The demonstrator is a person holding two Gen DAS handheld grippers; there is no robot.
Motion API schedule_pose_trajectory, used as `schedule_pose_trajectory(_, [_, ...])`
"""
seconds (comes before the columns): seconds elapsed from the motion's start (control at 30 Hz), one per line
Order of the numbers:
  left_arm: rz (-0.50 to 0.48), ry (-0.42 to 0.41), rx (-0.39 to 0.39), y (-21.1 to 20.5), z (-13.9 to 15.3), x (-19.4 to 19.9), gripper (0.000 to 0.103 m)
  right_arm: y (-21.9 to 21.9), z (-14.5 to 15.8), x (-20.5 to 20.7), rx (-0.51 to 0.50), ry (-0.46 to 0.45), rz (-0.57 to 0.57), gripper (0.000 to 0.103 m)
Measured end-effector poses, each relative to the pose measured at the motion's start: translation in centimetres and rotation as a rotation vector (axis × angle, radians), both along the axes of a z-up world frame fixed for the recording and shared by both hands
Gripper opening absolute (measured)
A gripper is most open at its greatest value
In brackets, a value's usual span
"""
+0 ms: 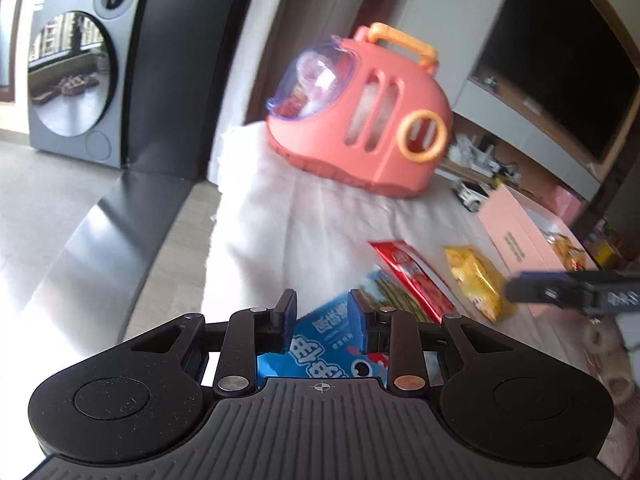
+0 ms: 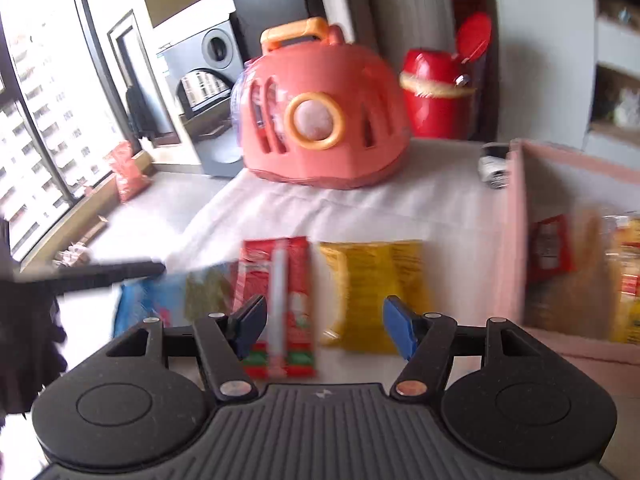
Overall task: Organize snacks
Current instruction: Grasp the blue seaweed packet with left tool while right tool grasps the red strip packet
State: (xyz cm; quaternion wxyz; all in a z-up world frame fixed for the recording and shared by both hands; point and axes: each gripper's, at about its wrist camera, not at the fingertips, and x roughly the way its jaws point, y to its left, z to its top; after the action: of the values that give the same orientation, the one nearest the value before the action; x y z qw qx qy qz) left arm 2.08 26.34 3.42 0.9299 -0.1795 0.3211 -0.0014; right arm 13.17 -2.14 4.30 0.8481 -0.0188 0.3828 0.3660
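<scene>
The right gripper (image 2: 324, 326) hangs with its jaws spread wide over a white cloth (image 2: 360, 216). Under it lie 3 packets in a row: blue packet (image 2: 160, 300) at 9 o'clock, red packet (image 2: 276, 280) under the left finger, yellow packet (image 2: 372, 284) between the fingers. A pink box (image 2: 516, 232) stands at 3 o'clock, a pink carrier (image 2: 320, 112) at 12. The left gripper (image 2: 152, 269) reaches in at 9, above the blue packet.
</scene>
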Motion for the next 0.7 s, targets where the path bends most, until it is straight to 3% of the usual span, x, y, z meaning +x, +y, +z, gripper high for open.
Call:
schedule_pose_trajectory(0.2, [-0.142, 0.046, -0.017, -2.7, -1.3, -0.5, 0.037, 5.2, -2.8, -0.2, -0.145, -0.031, 0.062, 0.065])
schedule_pose_trajectory(0.3, [-0.171, 0.061, -0.025, -3.3, -1.3, -0.5, 0.038, 5.3, -3.3, -0.3, -0.131, -0.024, 0.043, 0.065])
schedule_pose_trajectory(0.37, [-0.195, 0.07, -0.044, -3.8, -1.5, -0.7, 0.039, 4.5, -3.2, -0.8, -0.122, -0.002, 0.053, 0.058])
schedule_pose_trajectory(0.7, [-0.299, 0.084, 0.007, -8.0, -1.2, -1.4, 0.042, -5.2, -3.1, -6.2, -0.131, -0.002, -0.023, 0.053])
